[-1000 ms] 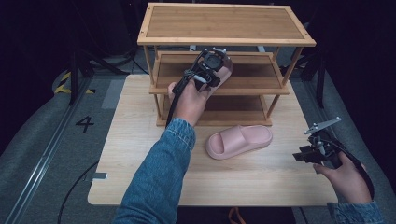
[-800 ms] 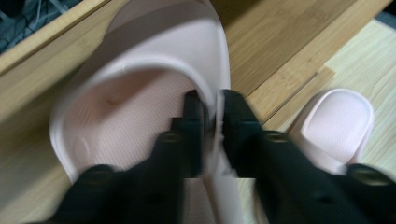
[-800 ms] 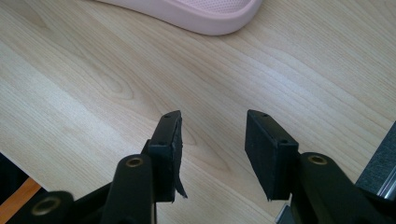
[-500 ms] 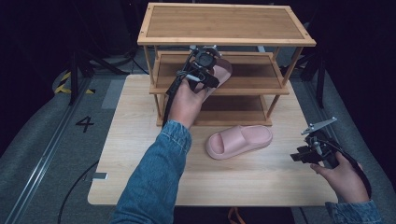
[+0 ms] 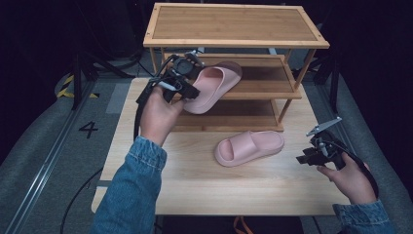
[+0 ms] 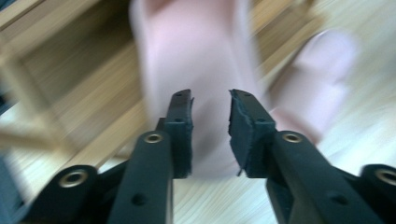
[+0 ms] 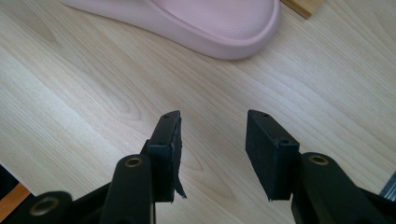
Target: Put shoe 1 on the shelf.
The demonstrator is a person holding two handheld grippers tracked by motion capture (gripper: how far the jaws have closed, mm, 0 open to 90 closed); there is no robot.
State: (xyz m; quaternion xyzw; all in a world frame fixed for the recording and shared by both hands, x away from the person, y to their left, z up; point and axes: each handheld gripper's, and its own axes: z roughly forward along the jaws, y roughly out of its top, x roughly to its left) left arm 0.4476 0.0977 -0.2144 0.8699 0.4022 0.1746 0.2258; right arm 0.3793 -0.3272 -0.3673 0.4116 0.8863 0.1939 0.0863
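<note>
My left gripper (image 5: 187,83) is held up in front of the middle shelf of a wooden rack (image 5: 234,43), shut on the edge of a pink slipper (image 5: 210,87) that tilts off the shelf's front. In the left gripper view, blurred by motion, the held slipper (image 6: 196,56) runs between the jaws of my left gripper (image 6: 210,133). A second pink slipper (image 5: 249,146) lies flat on the table; it appears again as the second slipper (image 6: 317,84) and as the second slipper (image 7: 210,23). My right gripper (image 5: 316,152) hovers open over the table's right side, with the right gripper (image 7: 212,149) holding nothing.
The three-tier rack stands at the back of the light wooden table (image 5: 195,195). Its lowest shelf (image 5: 229,119) is bare. The floor on the left carries a painted 4 (image 5: 88,129), and dark stands rise around the table.
My left gripper has moved left and toward the person with the slipper, drawing it out over the middle shelf's front edge. The right gripper has barely shifted.
</note>
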